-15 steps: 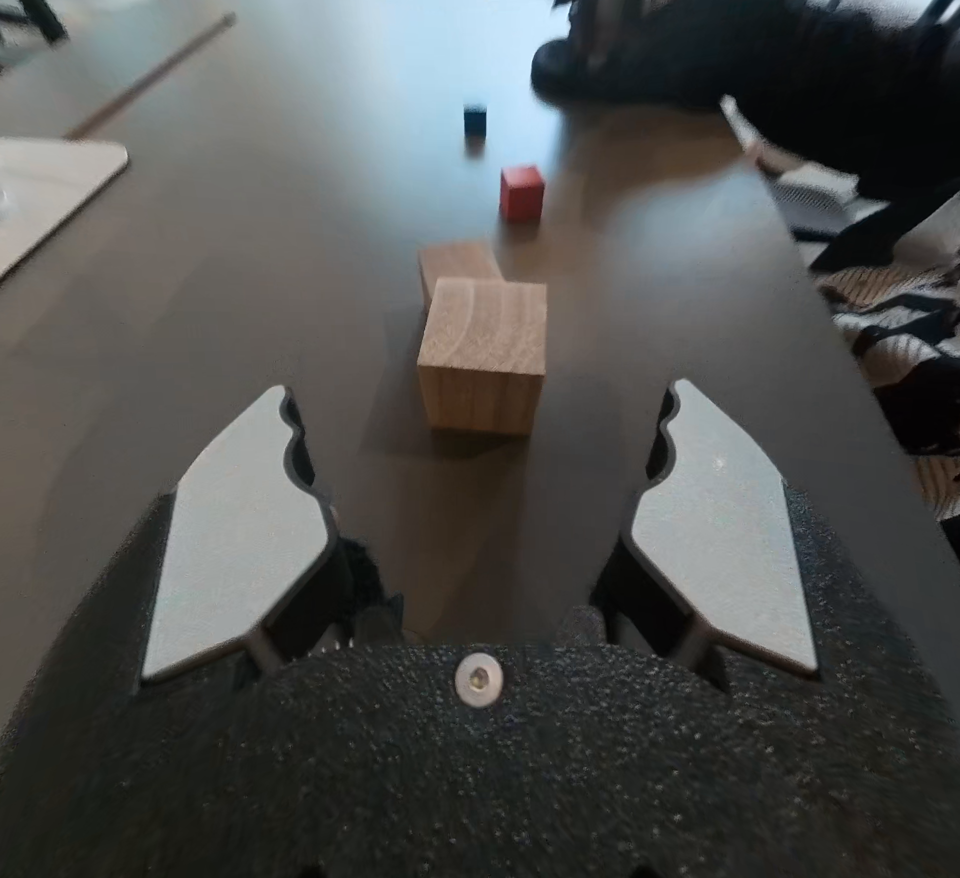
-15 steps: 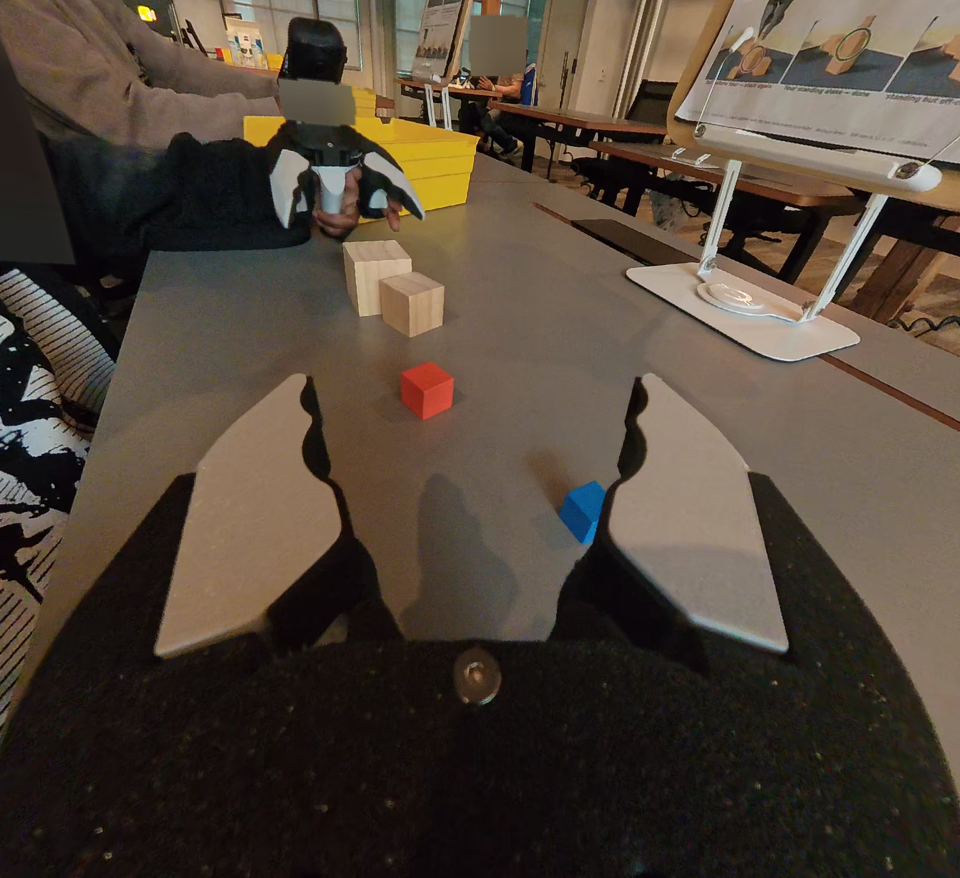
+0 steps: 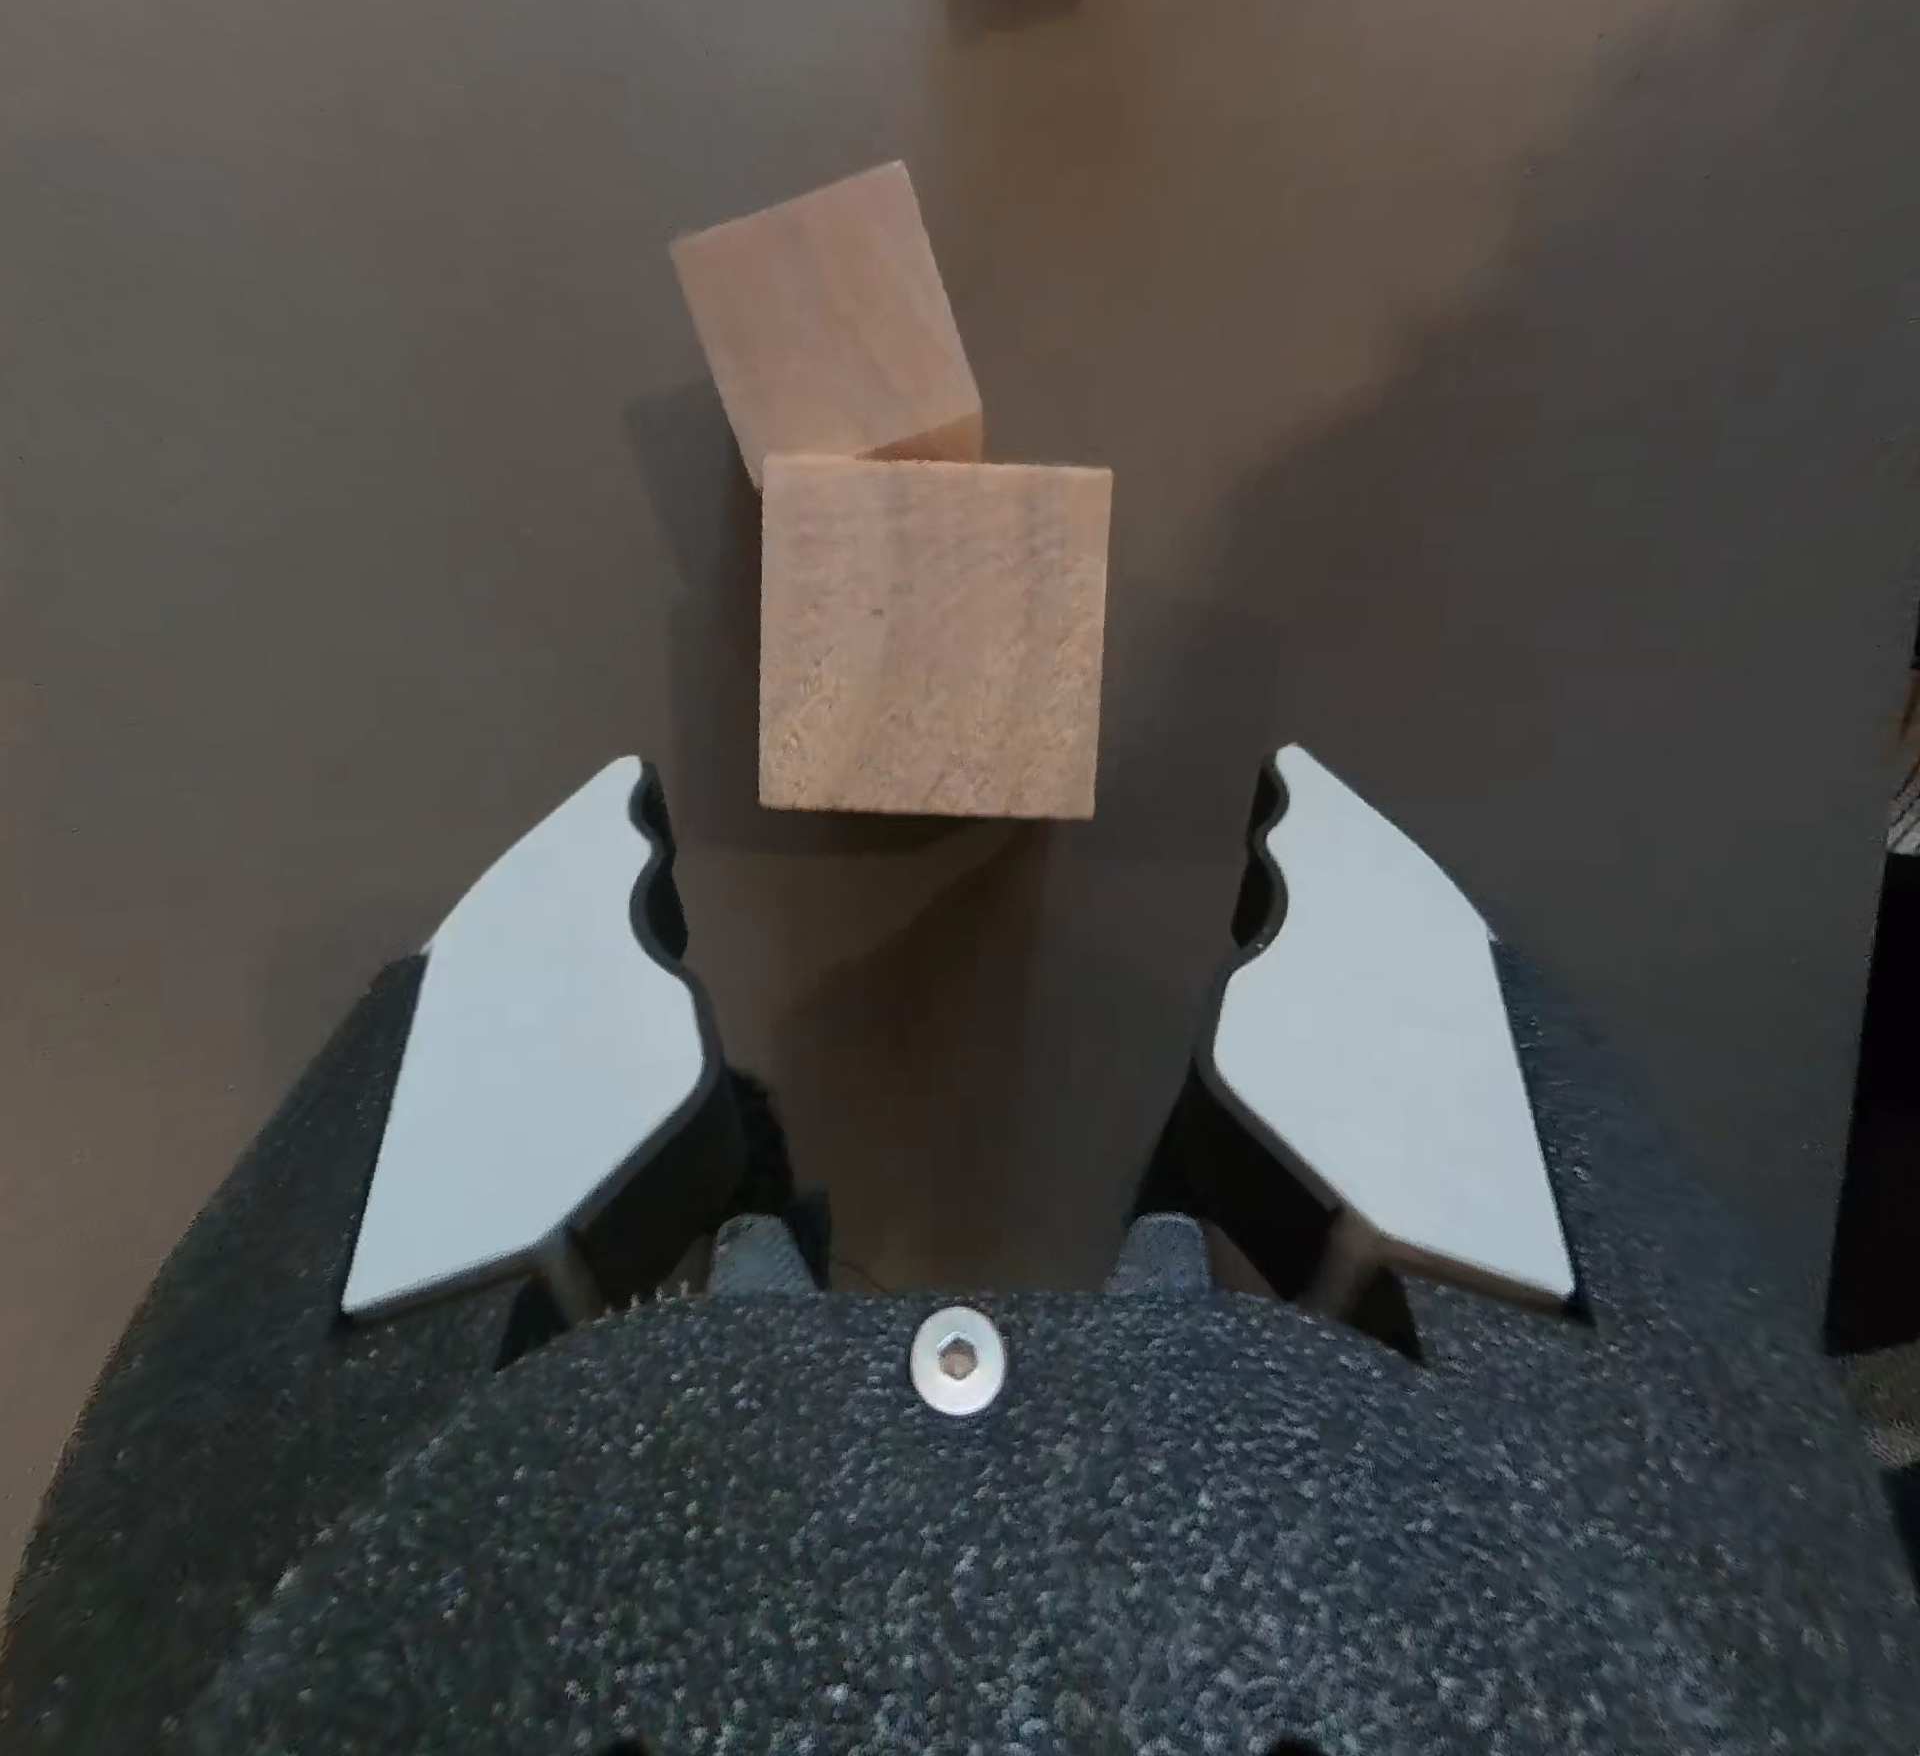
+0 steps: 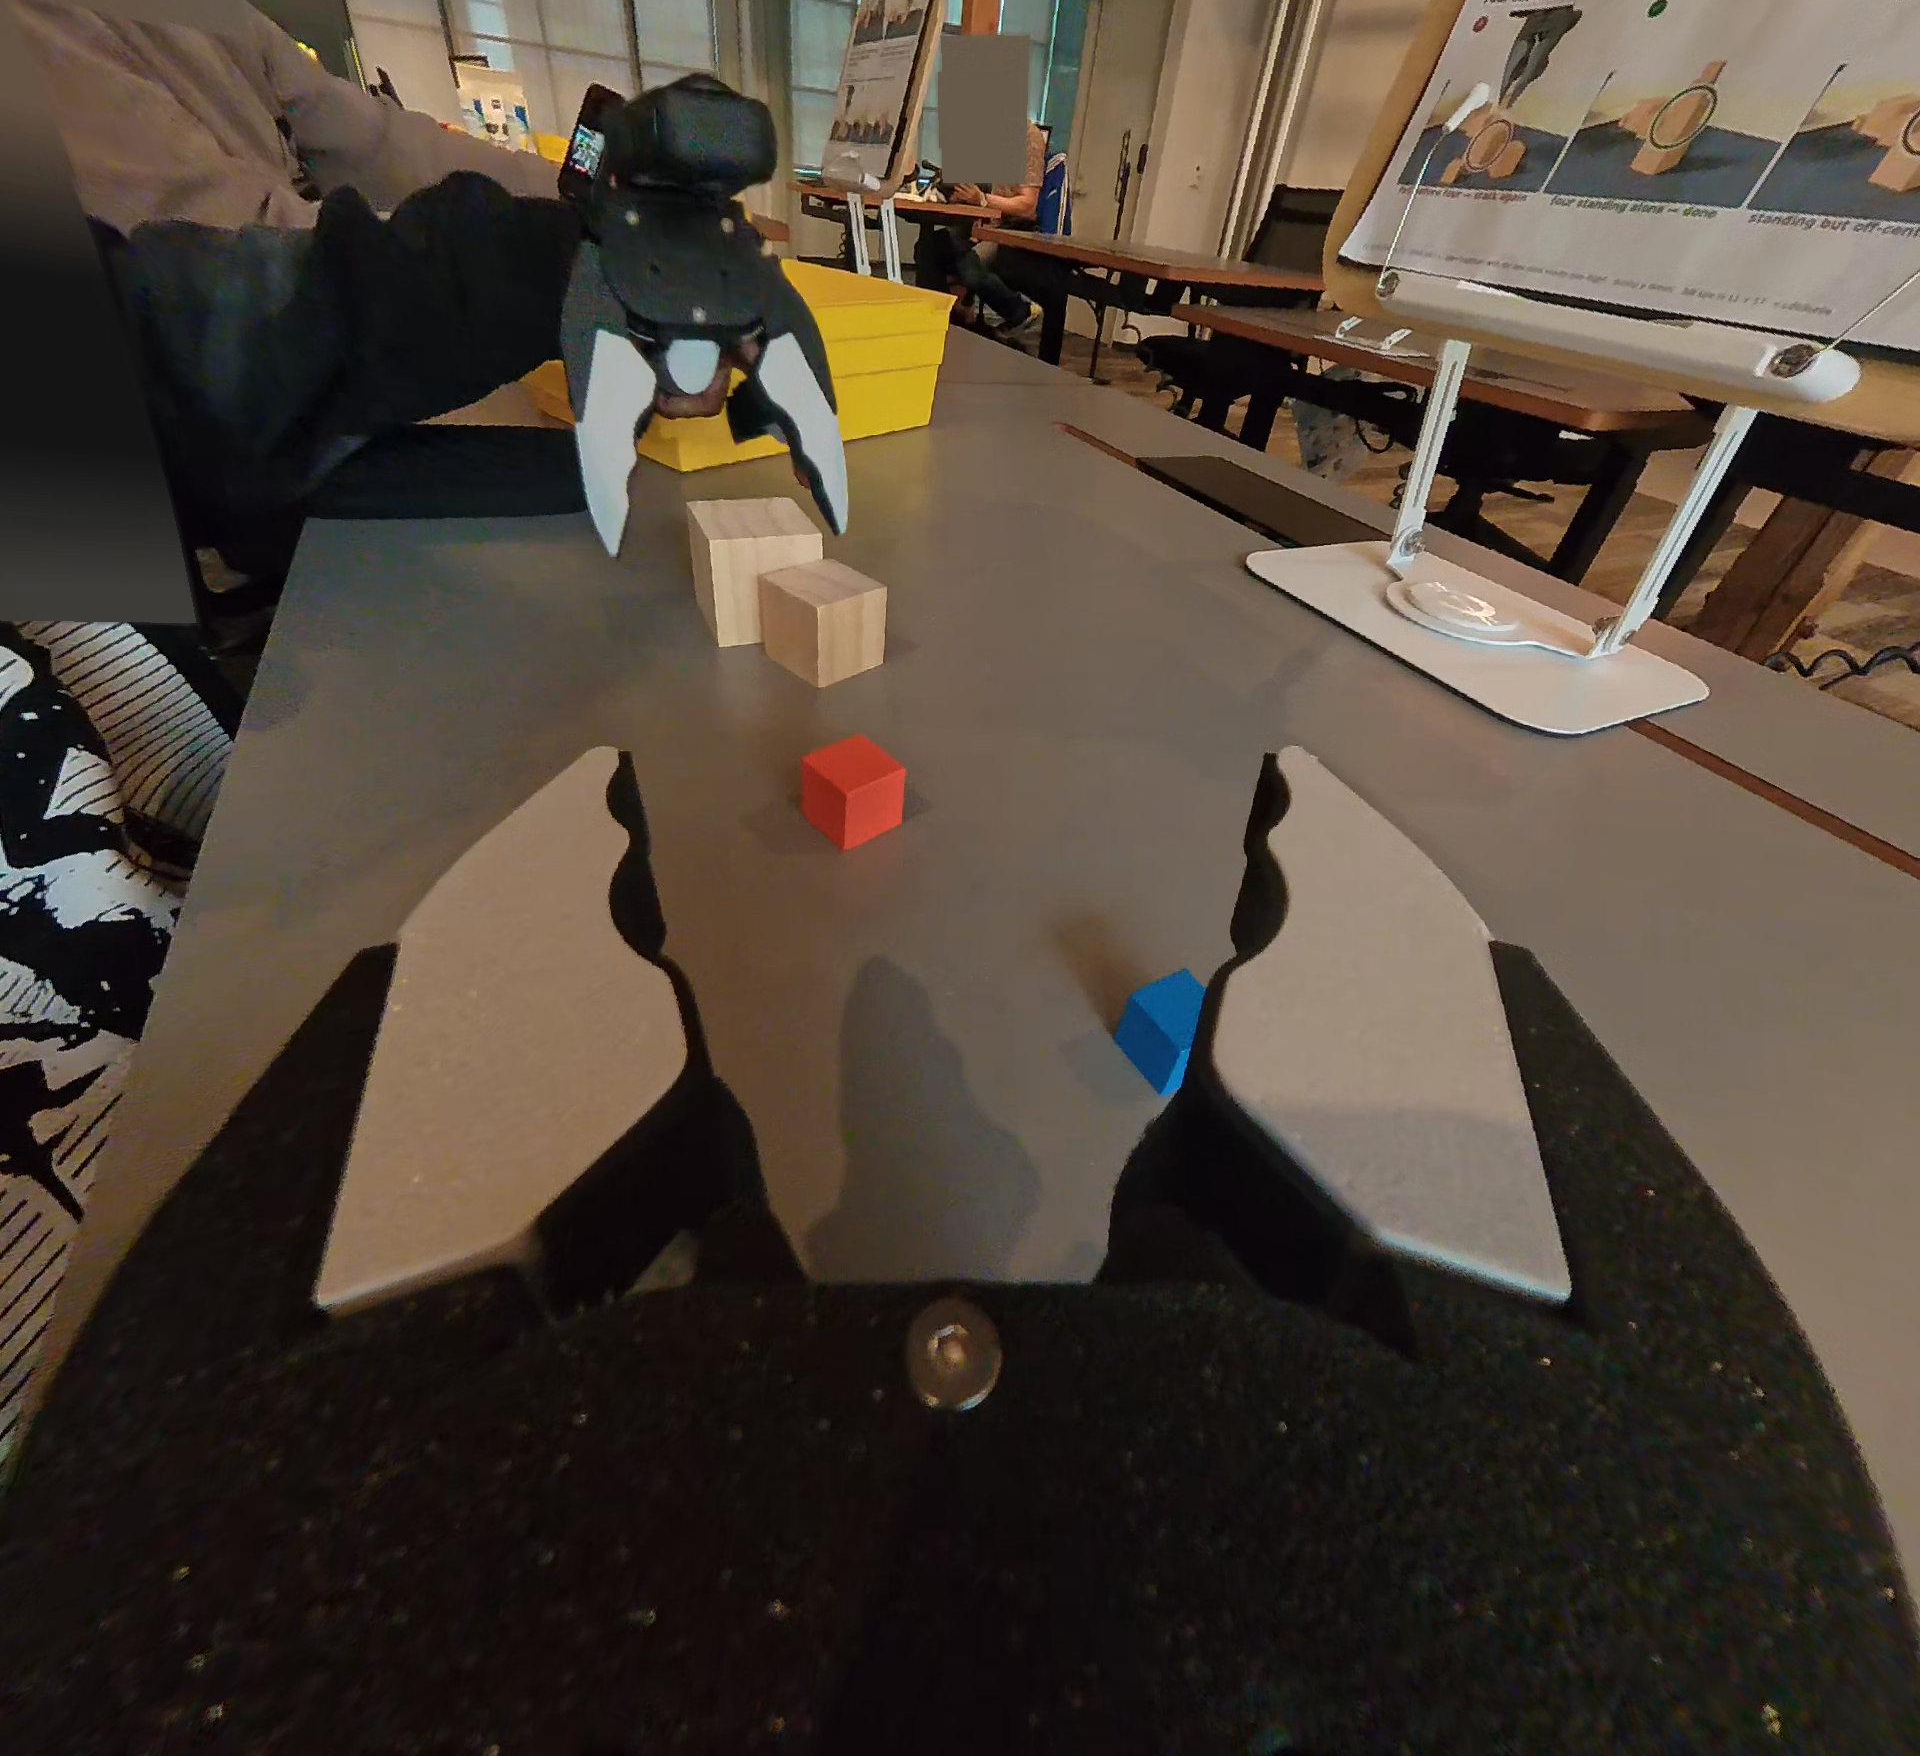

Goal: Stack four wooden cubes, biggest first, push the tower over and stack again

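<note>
Wood first: left tool point(image 4: 727, 527) hangs spread-fingered over the biggest cube point(image 3: 930, 641), the tower's base; right tool point(image 4: 940, 1010) waits, fingers apart, empty.

Left wrist view steep, close above cubes, right wrist view low, farther, facing it, both sharing larger cube point(image 3: 932, 641) point(image 4: 750, 568)

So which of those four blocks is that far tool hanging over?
The biggest plain wooden block. The left tool hangs open above it, fingers either side. The smaller wooden block sits against it; the red and blue ones lie apart.
</note>
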`<state>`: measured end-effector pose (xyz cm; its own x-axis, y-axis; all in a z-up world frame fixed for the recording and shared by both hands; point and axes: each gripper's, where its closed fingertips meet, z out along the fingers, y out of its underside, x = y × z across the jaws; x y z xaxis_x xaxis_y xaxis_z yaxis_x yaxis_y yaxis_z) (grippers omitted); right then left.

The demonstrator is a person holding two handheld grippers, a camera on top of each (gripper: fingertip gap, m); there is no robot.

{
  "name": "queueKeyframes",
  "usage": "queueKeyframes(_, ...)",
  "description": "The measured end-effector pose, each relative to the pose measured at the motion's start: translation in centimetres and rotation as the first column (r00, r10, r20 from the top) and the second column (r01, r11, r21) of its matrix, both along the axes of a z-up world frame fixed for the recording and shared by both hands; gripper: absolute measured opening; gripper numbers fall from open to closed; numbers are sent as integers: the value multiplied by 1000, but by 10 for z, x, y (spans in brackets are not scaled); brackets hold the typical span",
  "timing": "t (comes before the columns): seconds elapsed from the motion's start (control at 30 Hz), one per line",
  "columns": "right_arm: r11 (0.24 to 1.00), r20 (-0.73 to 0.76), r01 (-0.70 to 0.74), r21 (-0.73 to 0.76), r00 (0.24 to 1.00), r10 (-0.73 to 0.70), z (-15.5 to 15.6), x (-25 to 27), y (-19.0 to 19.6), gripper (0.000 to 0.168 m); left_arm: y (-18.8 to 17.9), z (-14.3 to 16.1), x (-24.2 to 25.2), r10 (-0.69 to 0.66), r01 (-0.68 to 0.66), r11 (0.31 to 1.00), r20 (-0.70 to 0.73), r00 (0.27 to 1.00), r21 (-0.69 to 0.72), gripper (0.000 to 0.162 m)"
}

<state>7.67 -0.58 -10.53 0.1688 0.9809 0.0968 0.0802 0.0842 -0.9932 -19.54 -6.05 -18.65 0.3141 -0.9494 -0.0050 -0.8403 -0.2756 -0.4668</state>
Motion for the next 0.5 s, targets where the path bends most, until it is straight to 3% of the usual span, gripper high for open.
queueKeyframes(0.2,1000,0,-1,0,1000,1,0,0,0,109,2,0,12,-56,56,998,-8,998,-24,80)
queueKeyframes(0.3,1000,2,-3,2,1000,3,0,0,0,109,3,-2,13,-75,75,997,-11,997,-22,60)
queueKeyframes(0.5,1000,3,-4,-1,1000,4,0,0,0,109,0,-1,12,-105,105,994,-33,994,0,59)
